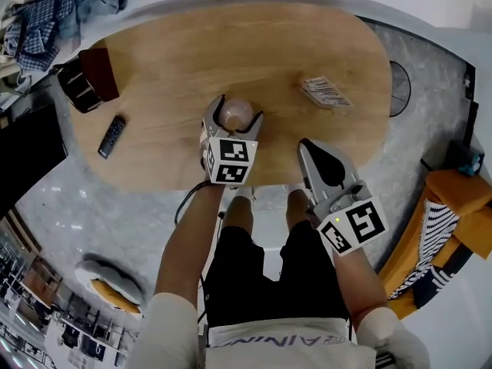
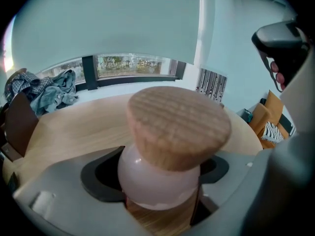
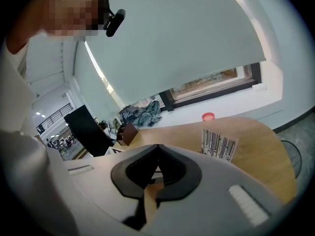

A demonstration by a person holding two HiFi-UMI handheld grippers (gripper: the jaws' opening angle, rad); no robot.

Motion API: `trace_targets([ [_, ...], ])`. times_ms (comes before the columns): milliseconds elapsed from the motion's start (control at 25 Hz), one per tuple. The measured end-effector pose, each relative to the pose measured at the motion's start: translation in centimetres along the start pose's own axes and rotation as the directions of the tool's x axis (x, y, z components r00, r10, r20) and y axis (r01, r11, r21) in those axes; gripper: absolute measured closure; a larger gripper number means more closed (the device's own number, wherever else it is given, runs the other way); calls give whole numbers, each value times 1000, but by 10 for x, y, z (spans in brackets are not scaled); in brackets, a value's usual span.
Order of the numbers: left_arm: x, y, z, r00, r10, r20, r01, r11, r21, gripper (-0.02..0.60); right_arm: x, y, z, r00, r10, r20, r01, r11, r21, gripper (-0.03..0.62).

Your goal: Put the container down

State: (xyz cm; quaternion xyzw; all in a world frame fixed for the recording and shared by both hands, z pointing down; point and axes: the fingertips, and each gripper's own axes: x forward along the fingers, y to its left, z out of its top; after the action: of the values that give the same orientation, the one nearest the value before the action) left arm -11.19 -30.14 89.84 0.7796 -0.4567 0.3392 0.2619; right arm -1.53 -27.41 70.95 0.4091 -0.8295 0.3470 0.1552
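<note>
A small pink rounded container (image 1: 237,114) with a cork lid (image 2: 179,124) sits between the jaws of my left gripper (image 1: 234,111), which is shut on its body (image 2: 162,186). It hangs low over the near middle of the oval wooden table (image 1: 192,52); I cannot tell whether it touches the wood. The left gripper (image 2: 160,177) points steeply down. My right gripper (image 1: 309,148) is to the right, at the table's near edge, jaws together with nothing in them. In the right gripper view its dark pads meet at the tips (image 3: 156,154).
A barcode-striped packet (image 1: 326,92) lies on the table's right part. A black remote (image 1: 112,136) and a brown box (image 1: 98,74) sit at the left end. Crumpled clothes (image 1: 54,10) lie beyond. An orange seat (image 1: 453,221) stands on the floor at the right.
</note>
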Motion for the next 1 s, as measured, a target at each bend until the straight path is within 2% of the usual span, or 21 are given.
trace_targets([
  [240,3,1,-7,1000,9,-14,-9,1000,-11,172,-2,-5,-6,1000,-12,-9,12,1000,11,579],
  [560,3,-1,-14,999,26,-40,-25,999,26,172,-8,-7,-9,1000,-13,-15,13,1000,17,579],
  [800,3,-1,-14,999,42,-24,-41,999,25,172,-11,3,-15,1000,-1,-26,1,1000,-1,579],
  [920,4,-3,-14,999,30,-21,-30,999,20,171,-14,5,-17,1000,-3,-24,3,1000,1,579],
  [1000,2,-5,-12,1000,14,-8,-14,1000,15,148,-17,7,-18,1000,-3,-21,3,1000,1,579],
])
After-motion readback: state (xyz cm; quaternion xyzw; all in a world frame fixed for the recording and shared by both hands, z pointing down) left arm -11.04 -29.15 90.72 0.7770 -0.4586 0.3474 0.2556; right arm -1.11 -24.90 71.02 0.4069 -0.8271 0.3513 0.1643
